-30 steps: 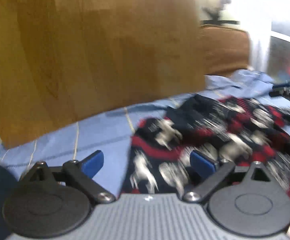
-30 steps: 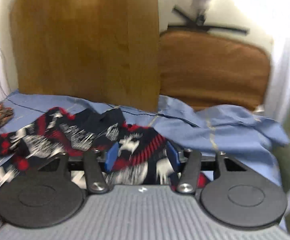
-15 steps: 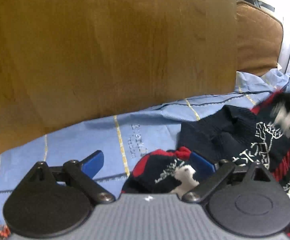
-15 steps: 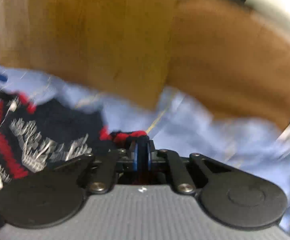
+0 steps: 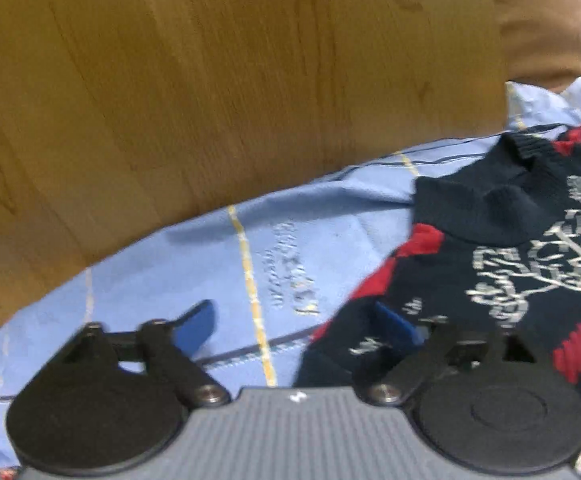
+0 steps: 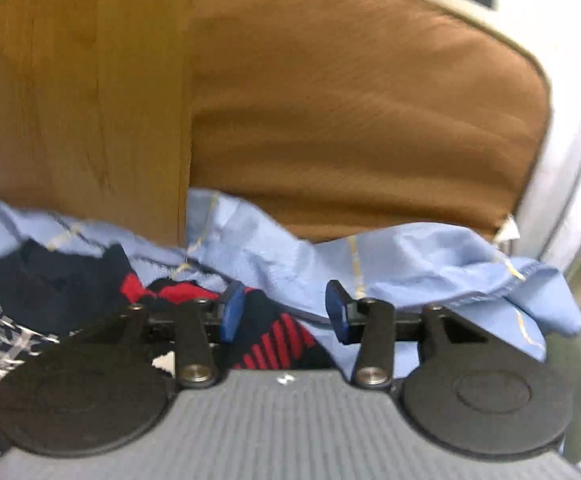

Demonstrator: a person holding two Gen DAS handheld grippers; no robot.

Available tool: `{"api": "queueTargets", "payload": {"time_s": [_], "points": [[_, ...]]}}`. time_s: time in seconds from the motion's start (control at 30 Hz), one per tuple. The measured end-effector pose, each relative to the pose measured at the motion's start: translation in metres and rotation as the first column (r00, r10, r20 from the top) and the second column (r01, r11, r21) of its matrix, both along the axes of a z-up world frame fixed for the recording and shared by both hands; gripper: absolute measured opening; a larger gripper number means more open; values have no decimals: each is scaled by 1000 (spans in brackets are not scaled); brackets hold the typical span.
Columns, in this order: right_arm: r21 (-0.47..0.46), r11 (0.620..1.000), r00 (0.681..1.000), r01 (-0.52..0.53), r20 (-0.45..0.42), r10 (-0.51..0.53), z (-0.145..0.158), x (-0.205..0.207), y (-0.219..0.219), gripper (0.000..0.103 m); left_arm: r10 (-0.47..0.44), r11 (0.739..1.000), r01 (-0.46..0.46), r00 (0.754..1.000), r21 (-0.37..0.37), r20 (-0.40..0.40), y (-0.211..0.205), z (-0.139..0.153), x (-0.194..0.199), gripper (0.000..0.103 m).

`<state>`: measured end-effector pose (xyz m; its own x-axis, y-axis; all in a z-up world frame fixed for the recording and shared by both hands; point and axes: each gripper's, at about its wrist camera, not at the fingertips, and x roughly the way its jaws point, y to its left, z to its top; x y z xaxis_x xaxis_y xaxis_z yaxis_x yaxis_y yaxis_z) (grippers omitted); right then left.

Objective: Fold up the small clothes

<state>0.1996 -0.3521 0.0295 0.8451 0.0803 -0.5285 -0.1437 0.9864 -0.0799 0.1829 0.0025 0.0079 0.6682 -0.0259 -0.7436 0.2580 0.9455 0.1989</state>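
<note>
- The left gripper [image 5: 294, 326] jaws, just closing, are standing apart around the sweater [image 5: 510, 248] edge, lower right.
- The right gripper [image 6: 286, 312] jaws, just opening, are gaping over sweater and blue sheet [image 6: 430, 264].
- Risk: pinching sheet along with knit.

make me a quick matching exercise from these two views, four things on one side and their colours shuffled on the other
Things:
1. sweater
2. bed sheet
3. headboard panel
4. cushion

Colours:
A. light blue with thin yellow lines
B. rust brown fabric
C. navy with red and white pattern
D. pale wood grain

Pairs: 1-C, 2-A, 3-D, 4-B
</note>
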Motion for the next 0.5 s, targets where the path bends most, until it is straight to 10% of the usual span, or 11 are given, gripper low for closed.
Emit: {"api": "queueTargets", "payload": {"time_s": [0.13, 0.37, 0.4, 0.43, 0.5], "points": [[46, 999, 1000, -1, -23, 2, 22, -29, -36, 49, -81, 996, 80, 996, -33, -26, -11, 4, -10, 15], [-68, 998, 991, 8, -136, -18, -17, -67, -60, 64, -62, 995, 60, 998, 78, 26, -31, 1, -14, 8], [-76, 997, 987, 14, -156, -25, -23, -70, -63, 59, -49, 996, 47, 998, 75, 26, -29, 0, -10, 7], [-41, 999, 989, 17, -145, -23, -25, -73, -68, 24, -36, 997, 34, 999, 76, 30, -31, 0, -6, 6], [-11, 999, 988, 30, -152, -31, -21, -80, -67, 13, -15, 994, 8, 998, 105, 59, -33, 2, -1, 6]]}}
